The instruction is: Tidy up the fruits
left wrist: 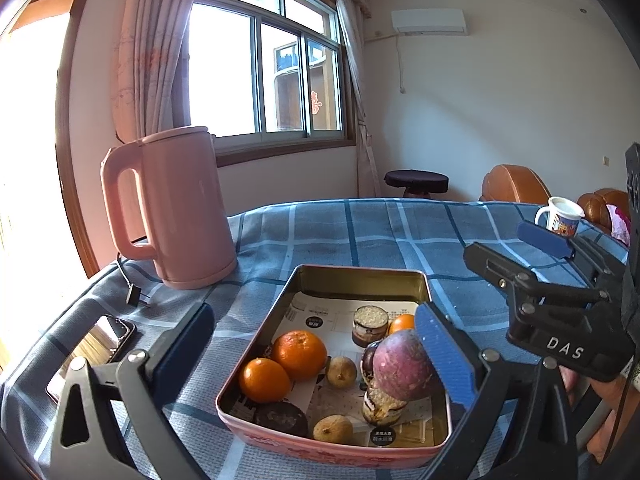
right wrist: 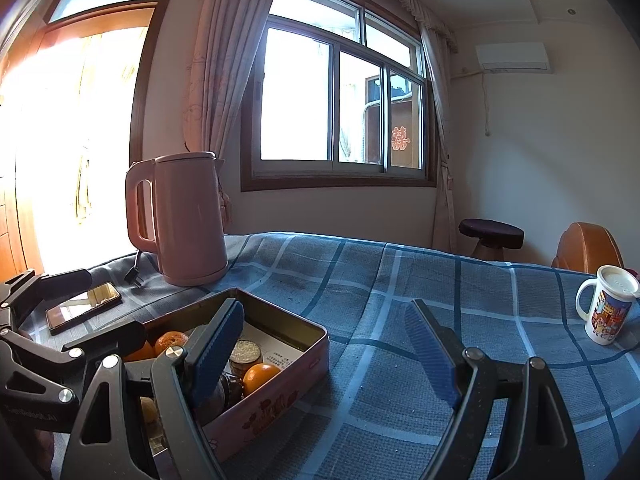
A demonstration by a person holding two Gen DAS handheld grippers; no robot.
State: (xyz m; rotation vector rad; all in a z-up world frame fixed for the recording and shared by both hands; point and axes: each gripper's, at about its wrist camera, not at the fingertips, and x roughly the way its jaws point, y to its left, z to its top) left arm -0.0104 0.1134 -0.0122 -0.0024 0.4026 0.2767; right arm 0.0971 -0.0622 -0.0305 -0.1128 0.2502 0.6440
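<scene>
A pink tin [left wrist: 360,276] with a paper lining holds three oranges [left wrist: 299,354], two small brown fruits [left wrist: 342,371] and some round snack cakes [left wrist: 370,324]. A purple round fruit [left wrist: 404,364] rests on top of a cake, right beside the right pad of my left gripper [left wrist: 316,352]. That gripper is wide open and straddles the tin, its left pad far from the fruit. My right gripper [right wrist: 324,354] hangs open over the tin's [right wrist: 280,320] right corner, with nothing between its pads. An orange [right wrist: 260,376] shows just past its left finger.
A pink kettle [left wrist: 180,208] stands at the back left with its plug [left wrist: 134,296] lying on the blue checked cloth. A phone [left wrist: 94,352] lies at the left, and a printed mug [right wrist: 608,310] stands at the far right. A stool and brown chairs are beyond the table.
</scene>
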